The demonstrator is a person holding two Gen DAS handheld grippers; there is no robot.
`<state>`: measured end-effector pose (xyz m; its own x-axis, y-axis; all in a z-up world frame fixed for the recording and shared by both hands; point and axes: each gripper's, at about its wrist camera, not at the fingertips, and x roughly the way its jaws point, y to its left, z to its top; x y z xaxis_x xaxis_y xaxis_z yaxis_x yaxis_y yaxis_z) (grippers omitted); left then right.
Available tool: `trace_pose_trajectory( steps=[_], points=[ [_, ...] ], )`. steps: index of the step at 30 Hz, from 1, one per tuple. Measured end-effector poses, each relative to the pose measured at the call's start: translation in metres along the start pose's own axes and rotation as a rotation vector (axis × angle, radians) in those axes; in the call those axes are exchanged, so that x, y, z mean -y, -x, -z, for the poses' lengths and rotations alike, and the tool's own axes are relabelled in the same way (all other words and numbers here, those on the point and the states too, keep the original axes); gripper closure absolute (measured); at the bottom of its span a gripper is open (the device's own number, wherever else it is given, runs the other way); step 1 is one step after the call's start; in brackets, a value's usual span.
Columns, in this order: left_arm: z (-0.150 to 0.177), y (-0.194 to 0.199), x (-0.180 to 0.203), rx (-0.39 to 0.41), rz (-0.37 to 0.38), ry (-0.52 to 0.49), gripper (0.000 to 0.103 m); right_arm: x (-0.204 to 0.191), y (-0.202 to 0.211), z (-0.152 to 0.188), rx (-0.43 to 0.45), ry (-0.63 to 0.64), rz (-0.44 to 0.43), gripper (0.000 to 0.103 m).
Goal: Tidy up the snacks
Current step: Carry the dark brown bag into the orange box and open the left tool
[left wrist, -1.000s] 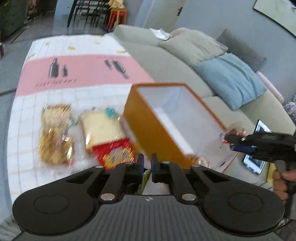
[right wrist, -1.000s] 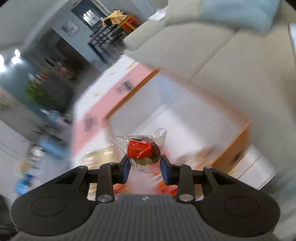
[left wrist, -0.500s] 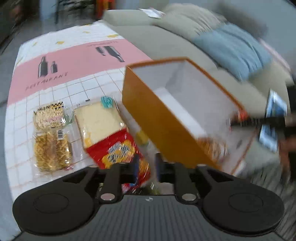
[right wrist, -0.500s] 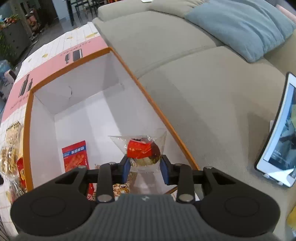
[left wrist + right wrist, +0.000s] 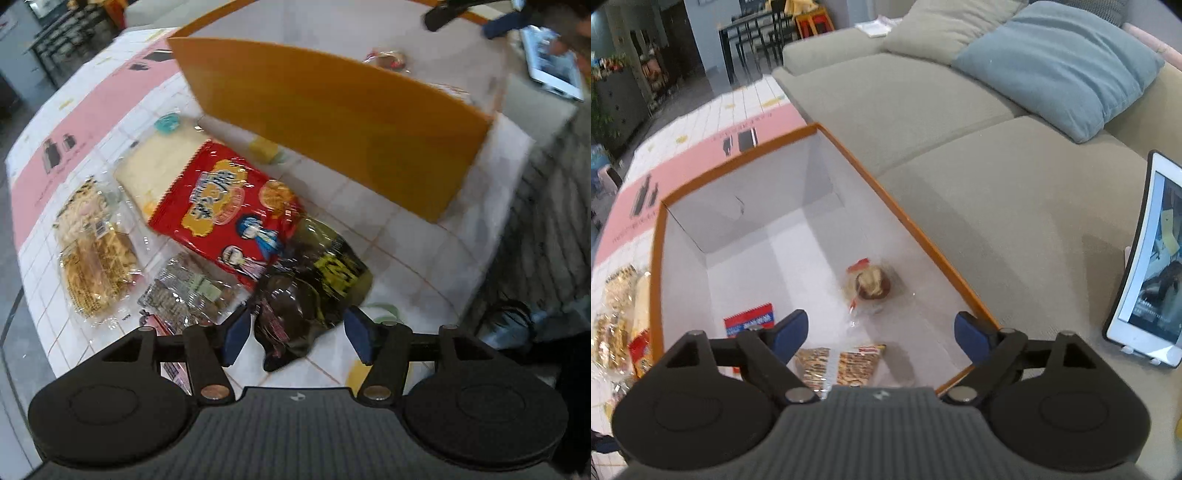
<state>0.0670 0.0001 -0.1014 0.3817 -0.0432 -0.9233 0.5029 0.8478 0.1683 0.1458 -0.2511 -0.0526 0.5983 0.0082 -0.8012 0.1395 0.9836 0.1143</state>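
Observation:
An orange box point(image 5: 923, 240) with a white inside stands on the table; it also shows in the left wrist view point(image 5: 332, 122). My right gripper point(image 5: 881, 334) is open and empty above it. A clear-wrapped round pastry point(image 5: 871, 286) lies on the box floor beside a small red packet point(image 5: 750, 320) and a patterned packet point(image 5: 842, 363). My left gripper point(image 5: 297, 338) is open around the near end of a dark bag with yellow lettering point(image 5: 314, 280) lying on the table. A red cartoon snack bag point(image 5: 229, 206) lies just beyond it.
More snacks lie on the tiled tablecloth point(image 5: 406, 240): a pale bread pack point(image 5: 155, 166), a noodle-snack pack point(image 5: 92, 251) and a clear pack of brown pieces point(image 5: 184, 295). A grey sofa point(image 5: 960, 110) with a blue cushion point(image 5: 1063, 62) and a propped tablet point(image 5: 1152, 266) are to the right.
My right gripper opened and the wrapped pastry dropped onto the box floor. My left gripper opened and moved down to the dark bag on the table.

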Motion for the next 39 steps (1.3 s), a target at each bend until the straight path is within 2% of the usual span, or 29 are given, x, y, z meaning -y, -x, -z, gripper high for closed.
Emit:
trace_pose_trajectory(
  steps=[2, 4, 5, 8, 10, 11, 13, 15, 18, 24, 32, 39],
  points=[
    [-0.002, -0.005, 0.003, 0.032, -0.044, 0.003, 0.032, 0.002, 0.003, 0.004, 0.02, -0.023, -0.023, 0.019],
    [-0.003, -0.008, 0.009, 0.047, -0.05, -0.014, 0.031, 0.005, 0.009, 0.007, 0.06, -0.062, -0.036, 0.019],
    [-0.003, -0.011, 0.012, 0.035, -0.046, -0.03, 0.027, 0.007, 0.011, 0.006, 0.082, -0.083, -0.042, 0.019],
    [0.002, -0.022, 0.022, 0.023, -0.097, -0.062, 0.016, 0.011, 0.019, 0.004, 0.136, -0.117, -0.089, 0.019],
    [0.004, -0.022, 0.02, 0.048, -0.099, -0.032, 0.015, 0.01, 0.019, 0.002, 0.144, -0.117, -0.119, 0.019],
    [0.004, -0.024, 0.016, 0.042, -0.079, -0.005, 0.017, 0.01, 0.018, 0.001, 0.145, -0.117, -0.129, 0.019],
    [0.003, -0.025, 0.003, 0.024, -0.012, 0.07, 0.027, 0.01, 0.016, 0.001, 0.137, -0.127, -0.138, 0.019],
    [0.003, -0.027, -0.011, 0.011, -0.013, 0.154, 0.046, 0.01, 0.012, 0.001, 0.124, -0.139, -0.147, 0.019],
    [0.007, -0.025, -0.023, 0.005, 0.006, 0.208, 0.055, 0.007, 0.012, 0.002, 0.128, -0.134, -0.163, 0.019],
    [0.017, -0.006, -0.019, 0.054, 0.047, 0.178, 0.056, 0.006, 0.005, 0.004, 0.092, -0.129, -0.183, 0.019],
    [0.022, 0.033, -0.005, 0.192, 0.064, 0.145, 0.056, 0.015, 0.003, 0.003, 0.087, -0.199, -0.221, 0.019],
    [0.009, 0.038, -0.007, 0.208, 0.065, 0.186, 0.058, 0.024, 0.001, 0.001, 0.086, -0.247, -0.244, 0.02]
  ],
)
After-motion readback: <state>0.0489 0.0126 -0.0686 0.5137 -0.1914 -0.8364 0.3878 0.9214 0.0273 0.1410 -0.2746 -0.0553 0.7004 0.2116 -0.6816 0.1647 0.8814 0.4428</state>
